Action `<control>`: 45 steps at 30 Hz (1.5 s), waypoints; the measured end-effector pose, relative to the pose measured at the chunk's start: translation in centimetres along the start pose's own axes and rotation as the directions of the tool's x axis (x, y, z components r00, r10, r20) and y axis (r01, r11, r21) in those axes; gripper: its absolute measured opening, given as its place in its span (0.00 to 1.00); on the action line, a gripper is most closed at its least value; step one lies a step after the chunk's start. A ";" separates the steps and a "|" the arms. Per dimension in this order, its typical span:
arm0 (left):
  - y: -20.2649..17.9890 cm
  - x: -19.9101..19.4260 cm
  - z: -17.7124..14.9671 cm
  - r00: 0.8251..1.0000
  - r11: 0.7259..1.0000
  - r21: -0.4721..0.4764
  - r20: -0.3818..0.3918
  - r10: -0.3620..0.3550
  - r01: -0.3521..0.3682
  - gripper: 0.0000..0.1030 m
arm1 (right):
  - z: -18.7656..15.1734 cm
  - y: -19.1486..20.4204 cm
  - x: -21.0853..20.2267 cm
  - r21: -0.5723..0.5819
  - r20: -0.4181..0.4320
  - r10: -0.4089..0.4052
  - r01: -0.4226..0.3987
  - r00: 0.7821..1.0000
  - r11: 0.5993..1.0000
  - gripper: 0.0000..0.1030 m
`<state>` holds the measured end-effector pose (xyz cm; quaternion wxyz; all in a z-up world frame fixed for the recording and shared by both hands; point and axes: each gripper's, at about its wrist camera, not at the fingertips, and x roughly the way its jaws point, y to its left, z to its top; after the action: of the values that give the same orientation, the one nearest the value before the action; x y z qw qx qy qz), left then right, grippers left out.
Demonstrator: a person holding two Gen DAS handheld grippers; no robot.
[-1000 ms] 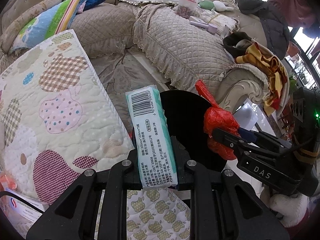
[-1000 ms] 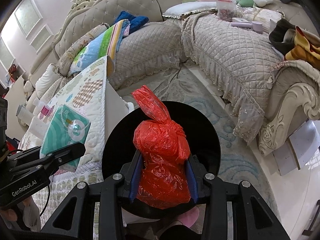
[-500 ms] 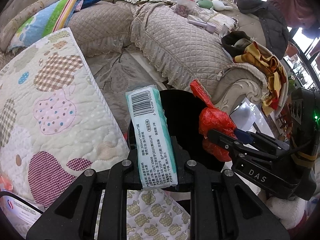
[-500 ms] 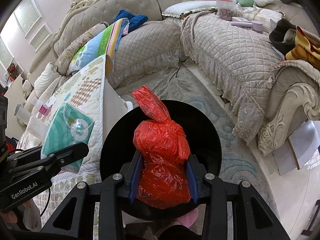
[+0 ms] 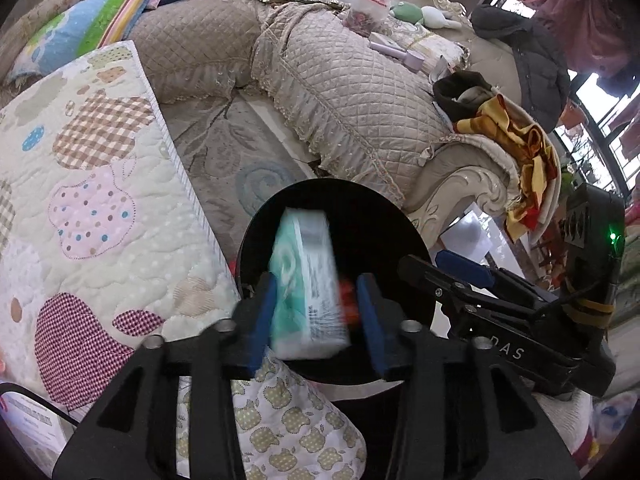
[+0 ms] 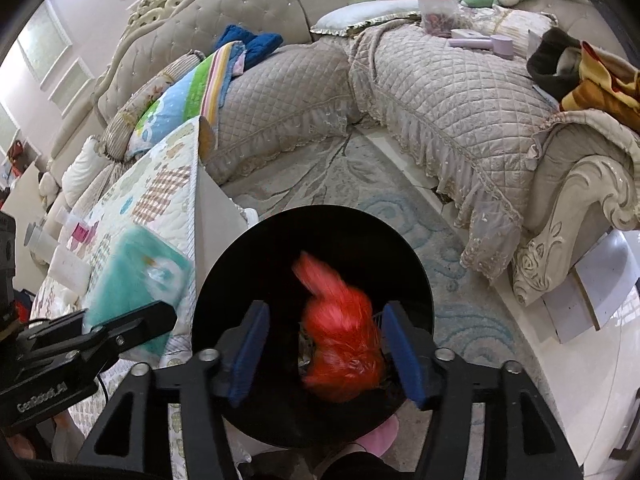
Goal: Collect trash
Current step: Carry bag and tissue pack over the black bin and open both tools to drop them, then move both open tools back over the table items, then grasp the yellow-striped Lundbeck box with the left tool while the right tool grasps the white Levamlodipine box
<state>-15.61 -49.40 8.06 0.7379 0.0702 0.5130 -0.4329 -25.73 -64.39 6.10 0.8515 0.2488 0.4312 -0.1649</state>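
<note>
left tongs [image 5: 316, 300]: spread wide, nothing clamped
tissue pack [image 5: 308, 284]: teal, motion-blurred, loose between the pads over the bin mouth
right tongs [image 6: 328, 344]: spread wide, nothing clamped
red bag [image 6: 340, 344]: blurred, loose in the gap, nearer the right pad, over the bin
bin [image 6: 248, 264]: black, round, on the rug; quilted surface [image 5: 92, 200] at its 9 o'clock, sofa [image 6: 460, 92] at 1 o'clock
</note>
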 end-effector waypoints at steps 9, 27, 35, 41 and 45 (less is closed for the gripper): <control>1.2 -2.3 -1.1 0.997 0.997 0.005 0.025 0.071 -0.071 0.40 | -0.5 1.7 -0.2 -0.026 -0.015 0.021 -0.021 1.000 0.999 0.59; 12.3 -11.7 -5.9 0.969 0.963 -0.152 0.071 0.235 -0.222 0.40 | -3.3 13.7 2.7 -0.249 -0.137 0.151 -0.181 0.979 0.951 0.60; 20.8 -16.8 -8.8 0.935 0.913 -0.245 0.064 0.350 -0.325 0.40 | -5.5 21.5 4.8 -0.381 -0.245 0.240 -0.321 0.939 0.867 0.65; 27.5 -18.5 -10.7 0.929 0.892 -0.292 0.030 0.369 -0.345 0.40 | -7.2 27.5 6.1 -0.506 -0.315 0.260 -0.394 0.913 0.767 0.67; 30.5 -18.5 -11.2 0.944 0.909 -0.276 0.020 0.329 -0.311 0.49 | -7.7 30.4 7.0 -0.577 -0.347 0.247 -0.414 0.905 0.704 0.69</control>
<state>-3.57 -14.01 7.62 0.8181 0.0383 0.5238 -0.2345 -11.71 -35.54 5.10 0.8405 0.0363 0.5099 0.1799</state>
